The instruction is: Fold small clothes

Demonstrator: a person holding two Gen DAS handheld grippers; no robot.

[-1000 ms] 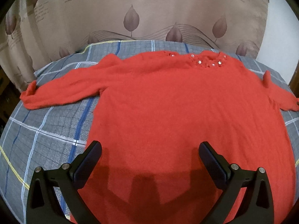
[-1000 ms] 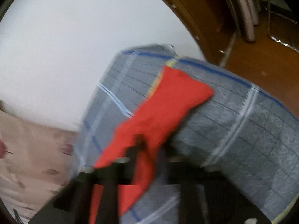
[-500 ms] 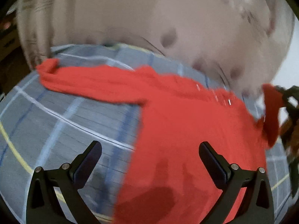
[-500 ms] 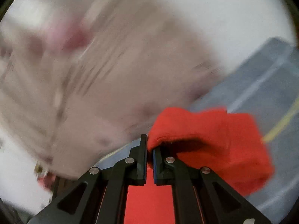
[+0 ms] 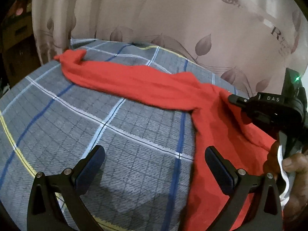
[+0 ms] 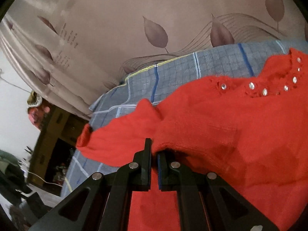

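A red sweater (image 6: 231, 125) with rhinestones at its neckline (image 6: 269, 88) lies flat on a grey checked bedcover (image 5: 96, 125). My right gripper (image 6: 154, 150) is shut on the sweater's right sleeve (image 6: 115, 134), which hangs folded over the body. In the left wrist view that same right gripper (image 5: 233, 98) reaches in from the right edge above the red cloth. The left sleeve (image 5: 125, 79) stretches out toward the far left corner. My left gripper (image 5: 155, 154) is open above bare bedcover beside the sweater's left side, holding nothing.
A beige curtain (image 5: 173, 19) with a leaf print hangs right behind the bed. Dark wooden furniture (image 6: 52, 134) stands past the bed's left end. A hand (image 5: 294, 163) grips the right tool at the right edge. The bedcover's yellow-striped edge (image 5: 11, 134) curves at near left.
My right gripper has swung the pinched sleeve from the bed's right edge across onto the sweater's body. The left gripper, still open, has shifted left off the body toward the left sleeve.
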